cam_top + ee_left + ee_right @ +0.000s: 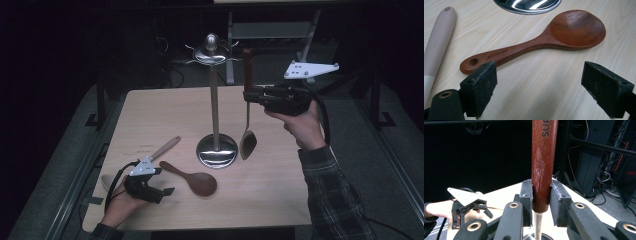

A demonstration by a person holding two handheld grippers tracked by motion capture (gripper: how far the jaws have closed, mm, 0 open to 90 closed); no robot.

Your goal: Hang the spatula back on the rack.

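Note:
My right gripper is raised over the table's right half, shut on the red-brown wooden handle of a long metal spoon. The spoon hangs upright, its bowl just above the table beside the stand's base. In the right gripper view the pads press both sides of the handle's lower end. A dark wooden rice spoon lies flat on the table. My left gripper rests open right before the end of its handle, with nothing between the jaws. That gripper sits at the front left.
A metal utensil stand with hooks at its top rises from a round base at mid-table. A utensil with a pale beige handle lies left of the rice spoon. The table's front edge runs close to my left hand.

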